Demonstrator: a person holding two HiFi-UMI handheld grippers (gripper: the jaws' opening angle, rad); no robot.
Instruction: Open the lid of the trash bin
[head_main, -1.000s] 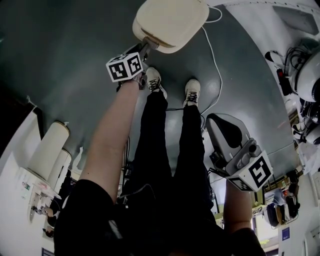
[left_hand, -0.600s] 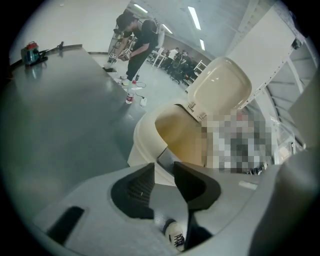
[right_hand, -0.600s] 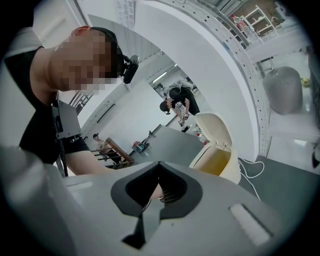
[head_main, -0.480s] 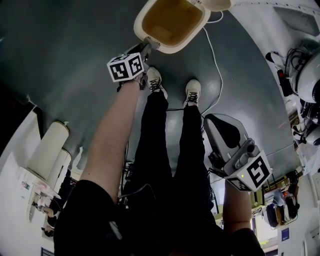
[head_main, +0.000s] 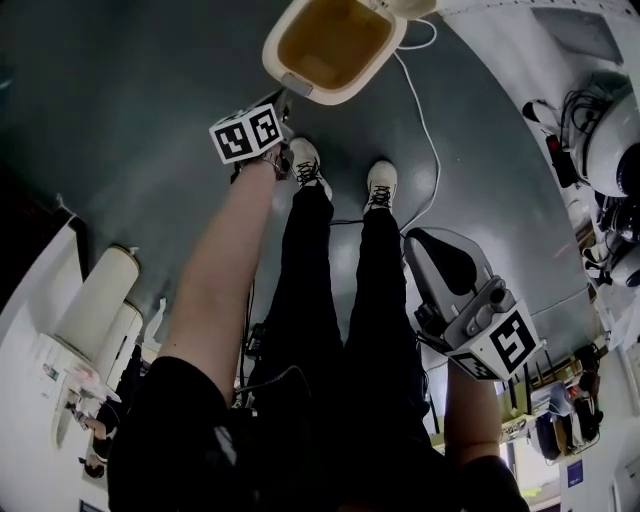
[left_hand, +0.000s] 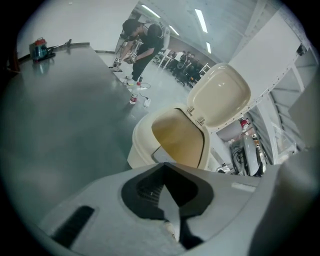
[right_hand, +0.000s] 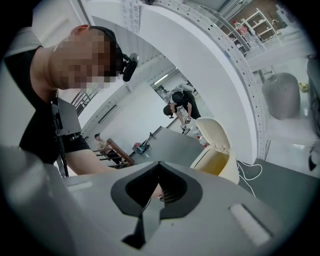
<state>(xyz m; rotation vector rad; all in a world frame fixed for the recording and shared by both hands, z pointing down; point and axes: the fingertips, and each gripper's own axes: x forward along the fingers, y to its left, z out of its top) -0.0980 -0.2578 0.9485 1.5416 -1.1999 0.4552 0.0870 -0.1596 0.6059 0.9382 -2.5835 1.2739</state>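
Seemingly past the opening step: lid (left_hand: 222, 95) tipped up behind the trash bin (head_main: 330, 45), on the floor (head_main: 120, 120) beyond the feet (head_main: 305, 160). Left hand-held gripper (head_main: 283, 100) at its front rim, jaws just snapped together on nothing; right hand-held gripper (head_main: 425, 245) idle, closed, empty. Next, probably: back off without knocking the lid

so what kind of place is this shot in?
Probably a large indoor lab or workshop hall. It has a bare grey floor and a white perforated curved frame arching overhead. There are also other people working at the far end under strip lights.
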